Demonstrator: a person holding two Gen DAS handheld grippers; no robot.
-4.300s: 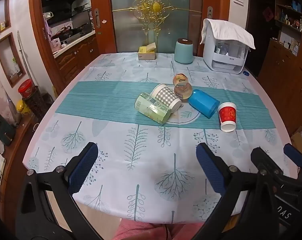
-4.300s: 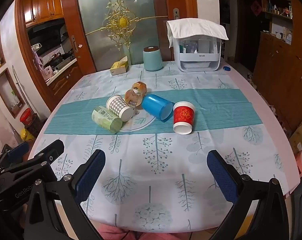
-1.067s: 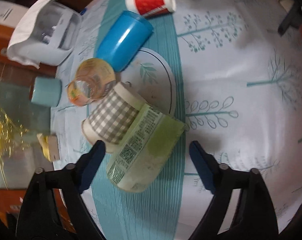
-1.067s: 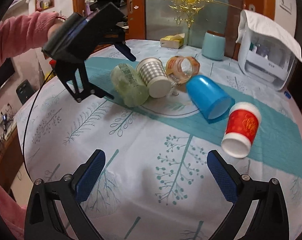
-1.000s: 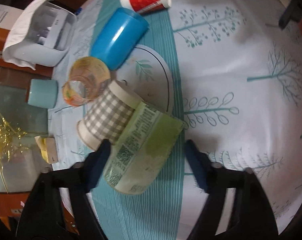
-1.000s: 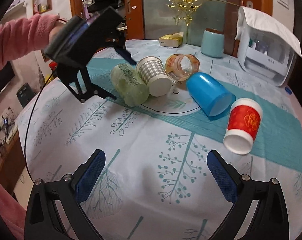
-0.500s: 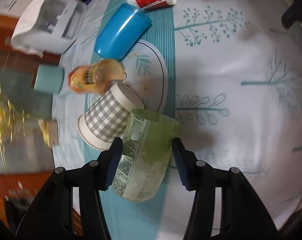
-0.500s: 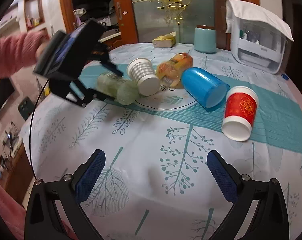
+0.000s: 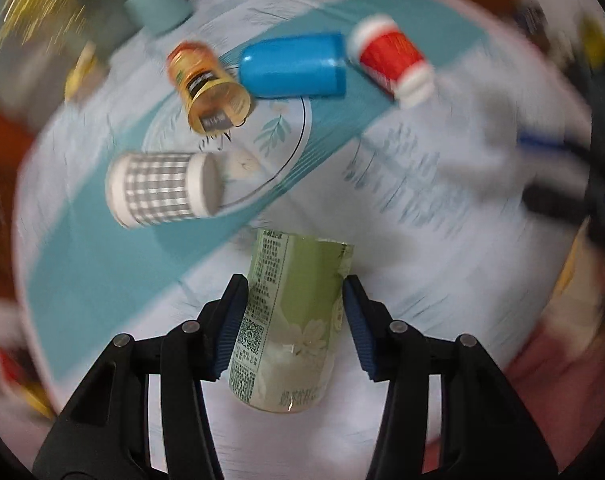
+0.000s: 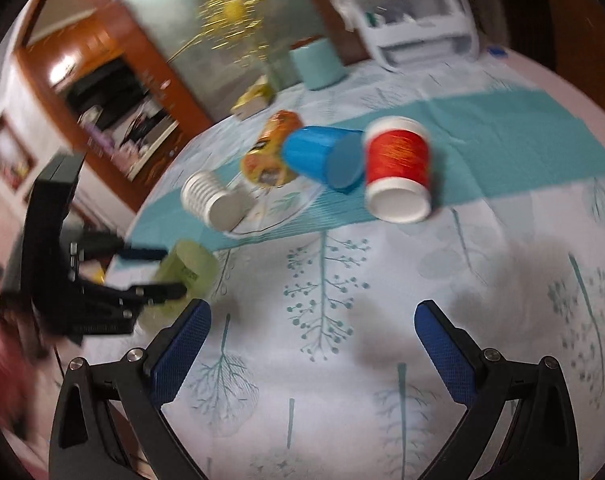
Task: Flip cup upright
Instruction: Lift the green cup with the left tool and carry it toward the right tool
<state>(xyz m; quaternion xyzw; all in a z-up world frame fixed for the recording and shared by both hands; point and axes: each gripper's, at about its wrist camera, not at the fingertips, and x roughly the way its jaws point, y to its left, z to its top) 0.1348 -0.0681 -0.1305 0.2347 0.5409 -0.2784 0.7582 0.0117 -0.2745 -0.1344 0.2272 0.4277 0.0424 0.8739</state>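
We have the green cup [image 9: 294, 320] pinched between the left gripper [image 9: 295, 304] fingers, mid-flip; next, we judge, stand it upright, while the right gripper [image 10: 310, 328] hangs spread and empty.

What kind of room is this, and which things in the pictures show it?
Most likely a dining room in a home. A table with a tree-print tablecloth holds the cups, wooden kitchen cabinets show through a doorway behind it, and a white countertop appliance draped with a cloth stands at the far edge.
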